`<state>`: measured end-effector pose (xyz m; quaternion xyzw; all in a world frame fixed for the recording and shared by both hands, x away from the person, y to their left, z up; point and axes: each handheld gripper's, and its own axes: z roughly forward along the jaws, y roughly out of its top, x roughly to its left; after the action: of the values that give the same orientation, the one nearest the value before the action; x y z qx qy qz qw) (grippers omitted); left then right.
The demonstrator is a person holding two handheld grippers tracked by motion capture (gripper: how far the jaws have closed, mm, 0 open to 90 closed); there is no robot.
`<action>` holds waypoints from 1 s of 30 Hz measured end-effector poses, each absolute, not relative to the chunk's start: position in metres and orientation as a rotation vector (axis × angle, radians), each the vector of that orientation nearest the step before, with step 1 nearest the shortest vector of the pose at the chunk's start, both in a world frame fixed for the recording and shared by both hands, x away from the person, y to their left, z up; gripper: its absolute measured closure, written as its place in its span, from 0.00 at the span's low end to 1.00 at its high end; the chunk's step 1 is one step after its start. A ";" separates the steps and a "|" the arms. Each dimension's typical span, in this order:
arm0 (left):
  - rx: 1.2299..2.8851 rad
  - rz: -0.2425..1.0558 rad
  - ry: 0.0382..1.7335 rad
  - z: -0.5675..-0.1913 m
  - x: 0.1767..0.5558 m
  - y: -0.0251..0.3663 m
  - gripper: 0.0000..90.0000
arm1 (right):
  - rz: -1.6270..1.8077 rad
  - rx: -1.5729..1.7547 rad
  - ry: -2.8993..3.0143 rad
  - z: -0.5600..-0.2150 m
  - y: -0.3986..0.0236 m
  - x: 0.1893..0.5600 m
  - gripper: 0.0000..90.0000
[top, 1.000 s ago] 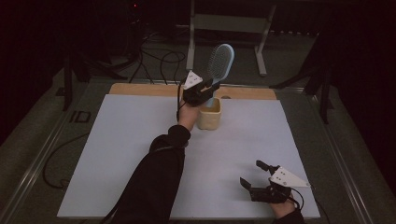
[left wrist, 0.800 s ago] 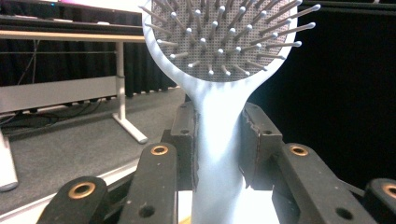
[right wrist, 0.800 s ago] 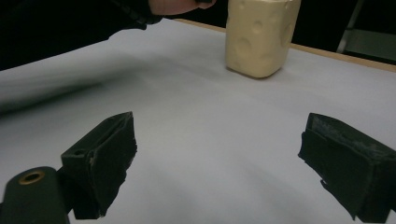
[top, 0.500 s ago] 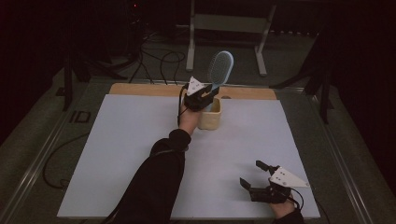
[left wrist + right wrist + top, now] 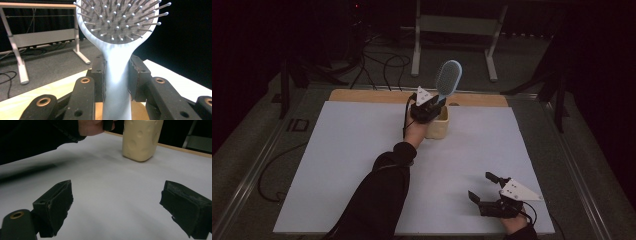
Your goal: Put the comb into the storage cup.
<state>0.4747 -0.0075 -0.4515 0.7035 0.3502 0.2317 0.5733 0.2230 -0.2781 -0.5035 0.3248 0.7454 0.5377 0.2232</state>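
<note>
Left gripper (image 5: 431, 106) is clamped on the handle of a pale blue hairbrush (image 5: 447, 80), both pads pressing the handle from either side; that's clear in the left gripper view, where the hairbrush (image 5: 117, 62) stands upright between the pads with its bristles facing the camera. From the high view the brush head sticks up and slightly right above the gripper, right over a cream-coloured holder (image 5: 438, 125) at the far middle of the white table (image 5: 337, 165). The lower end of the handle goes down toward the holder's opening; can't tell whether it touches the inside. The person's left hand (image 5: 416, 132) and dark sleeve (image 5: 379, 200) reach diagonally across the table to that spot. Right gripper (image 5: 486, 187) sits low over the near right corner of the table, well apart from the holder, jaws spread wide with nothing between them. In the right gripper view the right gripper (image 5: 117, 207) faces bare white surface, the holder (image 5: 140, 138) farther off with round dimples on its side, and the left hand (image 5: 93, 126) just beside it. A strip of wood (image 5: 377, 96) runs along the far edge behind the holder.
</note>
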 end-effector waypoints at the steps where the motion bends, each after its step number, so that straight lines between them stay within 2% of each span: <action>1: 1.651 0.541 0.824 -0.452 0.475 -0.007 0.77 | 1.485 0.897 2.059 -0.504 -0.278 0.223 0.11; 5: 1.666 0.567 0.854 -0.454 0.473 -0.007 0.77 | 1.487 0.896 2.061 -0.504 -0.278 0.223 0.11; 9: 1.669 0.536 0.870 -0.454 0.474 -0.005 0.76 | 1.482 0.896 2.063 -0.504 -0.277 0.223 0.11; 10: 1.662 0.502 0.890 -0.453 0.474 -0.004 0.72 | 1.483 0.894 2.063 -0.504 -0.277 0.223 0.11; 12: 1.698 0.463 0.910 -0.452 0.476 -0.004 0.55 | 1.482 0.893 2.062 -0.504 -0.277 0.223 0.11; 16: 1.708 0.452 0.890 -0.448 0.472 0.002 0.38 | 1.484 0.887 2.058 -0.503 -0.277 0.222 0.11; 22: 1.726 0.443 0.870 -0.442 0.466 0.011 0.25 | 1.485 0.888 2.061 -0.503 -0.276 0.222 0.11; 26: 1.727 0.397 0.845 -0.439 0.462 0.018 0.20 | 1.480 0.890 2.065 -0.503 -0.276 0.223 0.11; 28: 1.738 0.381 0.824 -0.438 0.460 0.021 0.12 | 1.475 0.891 2.066 -0.503 -0.276 0.223 0.11; 30: 1.759 0.385 0.819 -0.438 0.458 0.022 0.08 | 1.473 0.891 2.067 -0.504 -0.276 0.223 0.11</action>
<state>0.4584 0.0220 -0.4381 0.7428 0.3458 0.1628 0.5497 0.2229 -0.2763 -0.5036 0.3228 0.7489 0.5337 0.2237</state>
